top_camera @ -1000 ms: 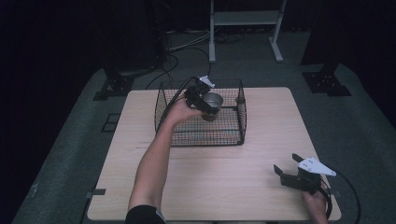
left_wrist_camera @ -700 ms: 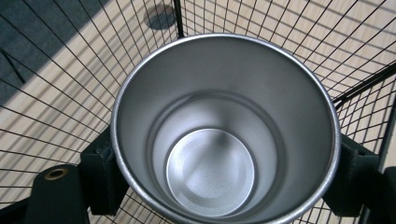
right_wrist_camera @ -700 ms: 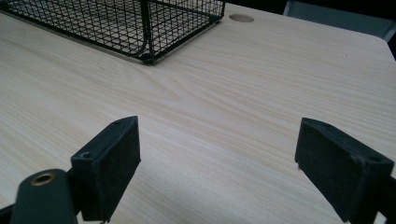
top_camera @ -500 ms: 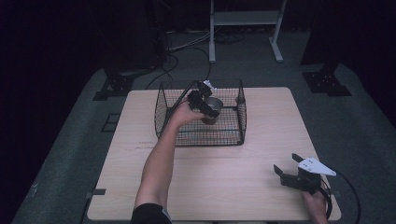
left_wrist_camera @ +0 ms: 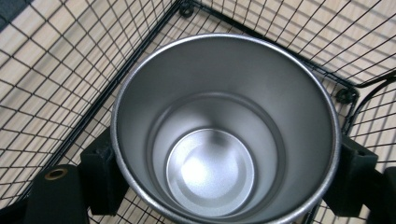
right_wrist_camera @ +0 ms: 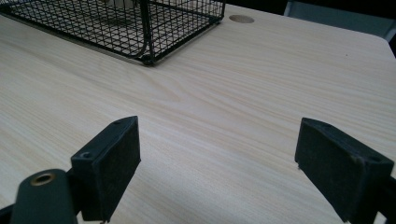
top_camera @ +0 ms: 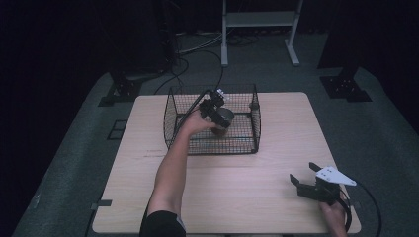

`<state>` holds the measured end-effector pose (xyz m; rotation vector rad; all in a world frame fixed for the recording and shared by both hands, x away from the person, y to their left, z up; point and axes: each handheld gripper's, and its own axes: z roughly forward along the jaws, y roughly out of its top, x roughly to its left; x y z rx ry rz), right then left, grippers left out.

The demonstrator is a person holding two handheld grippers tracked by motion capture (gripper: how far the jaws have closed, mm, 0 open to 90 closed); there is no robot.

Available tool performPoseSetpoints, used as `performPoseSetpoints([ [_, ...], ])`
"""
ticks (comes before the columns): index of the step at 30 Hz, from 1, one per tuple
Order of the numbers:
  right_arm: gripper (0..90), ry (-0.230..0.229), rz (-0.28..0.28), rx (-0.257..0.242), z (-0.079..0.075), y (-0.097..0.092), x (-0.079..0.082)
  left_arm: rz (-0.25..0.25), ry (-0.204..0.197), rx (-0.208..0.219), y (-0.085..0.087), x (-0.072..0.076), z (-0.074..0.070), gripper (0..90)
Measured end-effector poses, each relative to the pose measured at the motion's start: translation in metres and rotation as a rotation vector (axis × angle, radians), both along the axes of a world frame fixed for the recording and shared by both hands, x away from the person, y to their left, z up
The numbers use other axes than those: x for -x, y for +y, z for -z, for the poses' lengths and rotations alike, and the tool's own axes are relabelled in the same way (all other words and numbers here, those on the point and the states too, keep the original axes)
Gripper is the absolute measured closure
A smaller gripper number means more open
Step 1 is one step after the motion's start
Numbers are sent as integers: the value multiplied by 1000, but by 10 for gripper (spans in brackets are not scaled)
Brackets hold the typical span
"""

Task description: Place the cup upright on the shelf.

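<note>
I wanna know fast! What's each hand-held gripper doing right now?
Left hand-held gripper: closed on the metal cup, inside the wire basket.
Right hand-held gripper: open, holding nothing.

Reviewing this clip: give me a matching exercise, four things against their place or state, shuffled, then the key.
Things:
1. left tool
2. right tool
3. steel cup
4. wire basket

States:
A. open, holding nothing, at the table's near right
B. black mesh, standing on the table's far middle
C. empty, gripped from both sides
D. shut on the cup, inside the basket

Pairs: 1-D, 2-A, 3-C, 4-B
</note>
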<state>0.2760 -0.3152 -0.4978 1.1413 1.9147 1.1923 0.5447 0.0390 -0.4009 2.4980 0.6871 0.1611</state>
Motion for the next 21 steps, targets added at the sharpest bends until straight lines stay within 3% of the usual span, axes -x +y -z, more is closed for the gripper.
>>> performPoseSetpoints([
  [9, 134, -1, -5, 5, 0, 1, 1, -4, 28, -36, -2, -3, 10, 178],
  [21, 134, -4, -5, 1, 0, 0, 1, -17, 36, -37, 6, 1, 13, 177],
])
